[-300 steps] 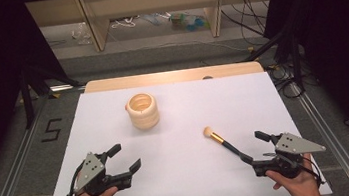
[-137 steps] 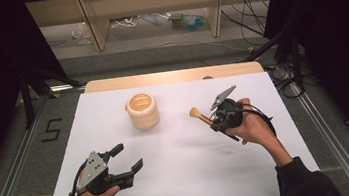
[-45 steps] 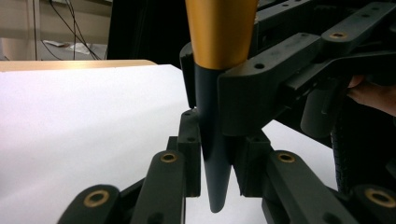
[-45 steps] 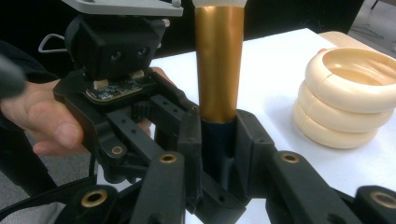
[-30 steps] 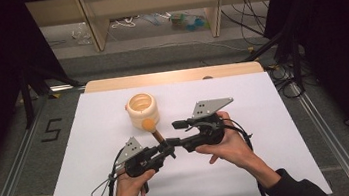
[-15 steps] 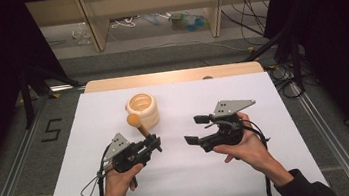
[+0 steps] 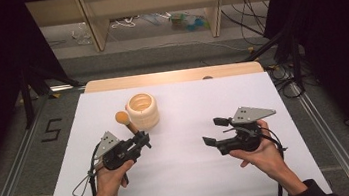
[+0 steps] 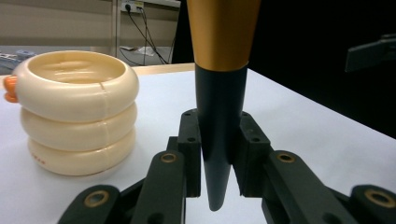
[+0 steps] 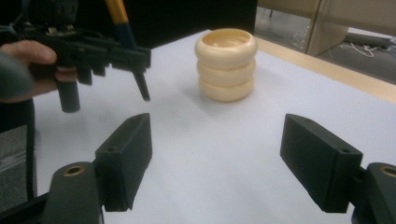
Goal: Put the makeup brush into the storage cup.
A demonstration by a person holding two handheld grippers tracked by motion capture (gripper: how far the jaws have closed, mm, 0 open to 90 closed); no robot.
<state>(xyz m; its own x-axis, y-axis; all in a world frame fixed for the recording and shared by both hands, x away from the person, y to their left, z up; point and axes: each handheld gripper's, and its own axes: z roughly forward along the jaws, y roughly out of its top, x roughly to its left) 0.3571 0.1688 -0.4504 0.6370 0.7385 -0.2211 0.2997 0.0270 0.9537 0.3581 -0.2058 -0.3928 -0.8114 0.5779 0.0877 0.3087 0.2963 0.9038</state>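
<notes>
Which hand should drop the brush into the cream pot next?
Probably left. The left claw is shut on the black-and-gold makeup brush, right beside the cream ringed pot. The right claw is open, empty and farther away.

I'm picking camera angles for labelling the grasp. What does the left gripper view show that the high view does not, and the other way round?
Left gripper view alone: the brush handle's dark pointed tip pinched between that hand-held gripper's two black jaws, and the gold ferrule above it.

High view alone: the brush's round head, both hands, the whole white table, and the right hand-held gripper with its jaws apart.

Both: the cream ringed holder standing on the table, near the brush.
</notes>
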